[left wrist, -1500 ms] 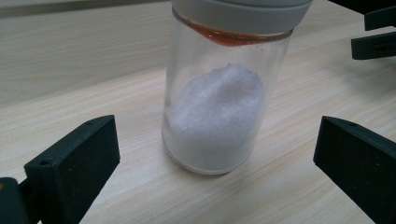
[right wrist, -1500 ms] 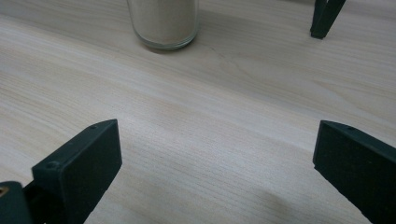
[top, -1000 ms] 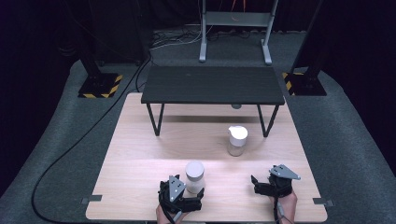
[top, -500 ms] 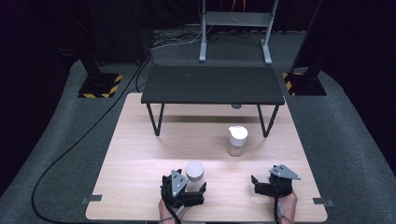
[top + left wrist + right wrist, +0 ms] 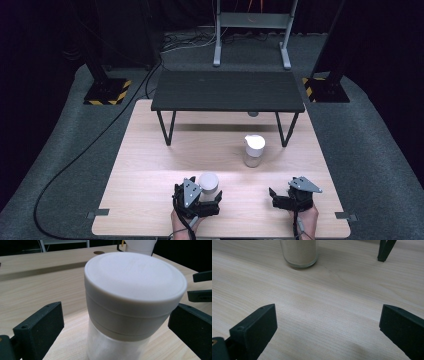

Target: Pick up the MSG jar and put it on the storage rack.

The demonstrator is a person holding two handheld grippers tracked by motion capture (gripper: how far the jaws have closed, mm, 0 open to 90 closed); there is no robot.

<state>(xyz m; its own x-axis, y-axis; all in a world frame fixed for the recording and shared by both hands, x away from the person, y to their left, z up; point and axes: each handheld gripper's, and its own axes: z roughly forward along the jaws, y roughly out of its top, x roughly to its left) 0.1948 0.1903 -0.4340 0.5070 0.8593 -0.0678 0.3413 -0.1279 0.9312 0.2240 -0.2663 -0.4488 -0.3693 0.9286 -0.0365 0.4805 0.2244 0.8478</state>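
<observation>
Table (image 5: 150, 165), light wood; black shelf (image 5: 227, 90) at its 12 o'clock edge. Near jar (image 5: 208, 186), white-lidded, at 6 o'clock, between the spread jaws of the left gripper (image 5: 200, 199), untouched. Far jar (image 5: 254, 150) centre-right, upright. Right gripper (image 5: 280, 197) at 5 o'clock, jaws apart, empty.

dark room, grey carpet (image 5: 380, 150), wooden table (image 5: 150, 170), black shelf (image 5: 227, 91).
</observation>
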